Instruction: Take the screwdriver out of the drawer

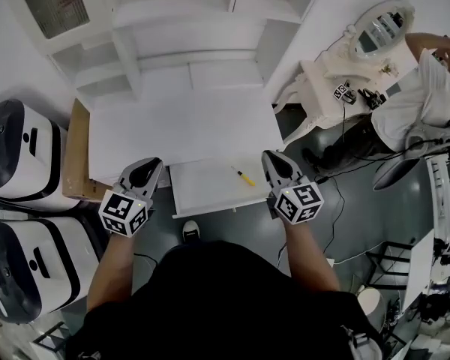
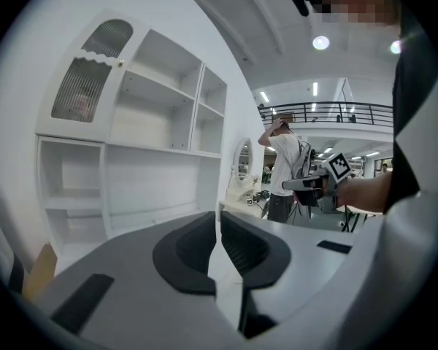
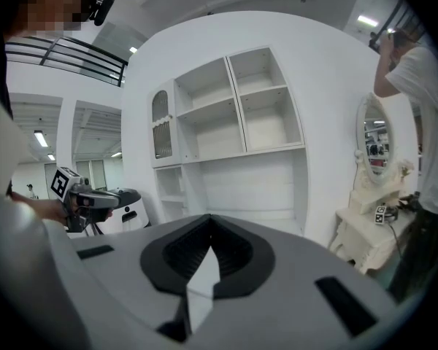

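In the head view a small yellow screwdriver [image 1: 244, 176] lies in the open white drawer [image 1: 206, 195], near its right side. The drawer is pulled out from the front of a white desk [image 1: 180, 130]. My left gripper [image 1: 151, 165] hovers at the drawer's left front corner, shut and empty. At the drawer's right edge my right gripper [image 1: 272, 157] is also shut and empty, just right of the screwdriver. The left gripper view has shut jaws [image 2: 217, 217] aimed at the shelves. The right gripper view has shut jaws [image 3: 208, 219] too. Neither gripper view shows the screwdriver.
A white shelf unit [image 1: 187, 43] stands on the desk's back. Two white machines [image 1: 15, 152] [image 1: 30, 261] and a cardboard sheet [image 1: 76, 152] stand at the left. At the right are a white vanity with an oval mirror [image 1: 379, 32] and a person [image 1: 427, 103], with cables on the floor.
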`<state>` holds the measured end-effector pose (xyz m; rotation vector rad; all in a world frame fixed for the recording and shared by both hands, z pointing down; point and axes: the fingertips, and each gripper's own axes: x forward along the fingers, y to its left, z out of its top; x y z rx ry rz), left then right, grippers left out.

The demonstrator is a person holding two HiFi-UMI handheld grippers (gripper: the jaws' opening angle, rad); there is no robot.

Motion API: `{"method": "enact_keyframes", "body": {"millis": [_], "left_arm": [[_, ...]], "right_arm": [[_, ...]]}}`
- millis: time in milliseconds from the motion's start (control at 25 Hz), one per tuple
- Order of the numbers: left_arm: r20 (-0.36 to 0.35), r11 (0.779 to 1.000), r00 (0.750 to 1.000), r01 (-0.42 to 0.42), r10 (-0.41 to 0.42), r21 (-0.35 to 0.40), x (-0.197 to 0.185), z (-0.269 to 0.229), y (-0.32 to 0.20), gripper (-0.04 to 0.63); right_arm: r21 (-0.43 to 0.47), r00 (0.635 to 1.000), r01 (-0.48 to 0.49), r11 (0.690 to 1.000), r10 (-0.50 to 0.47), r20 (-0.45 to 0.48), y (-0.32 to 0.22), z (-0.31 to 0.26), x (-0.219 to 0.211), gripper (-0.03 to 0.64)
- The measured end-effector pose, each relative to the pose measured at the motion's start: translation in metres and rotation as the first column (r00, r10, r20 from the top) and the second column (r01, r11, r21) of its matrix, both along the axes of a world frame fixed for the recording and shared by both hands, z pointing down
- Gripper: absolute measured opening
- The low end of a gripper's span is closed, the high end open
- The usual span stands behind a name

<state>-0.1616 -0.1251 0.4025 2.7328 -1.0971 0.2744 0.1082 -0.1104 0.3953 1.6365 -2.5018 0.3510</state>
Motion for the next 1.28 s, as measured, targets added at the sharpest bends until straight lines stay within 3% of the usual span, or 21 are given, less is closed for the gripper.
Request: {"method": "enact_keyframes", "body": {"millis": [600, 1280], "left_arm": [[-0.005, 0.997, 0.997, -0.073, 0.073, -0.002, -0.038, 0.005, -0.047, 0.037], [0.0, 0.996, 0.996, -0.088, 0.088, -0.014, -0.018, 0.008, -0.056, 0.037]], "right_arm": [[0.013, 0.998, -0.05, 0.999, 0.05, -0.023, -0.034, -0.01, -0.038, 0.014], [-0.03, 0.999, -0.037, 0.999, 0.036, -0.033, -0.056, 0.014, -0.02, 0.015]]}}
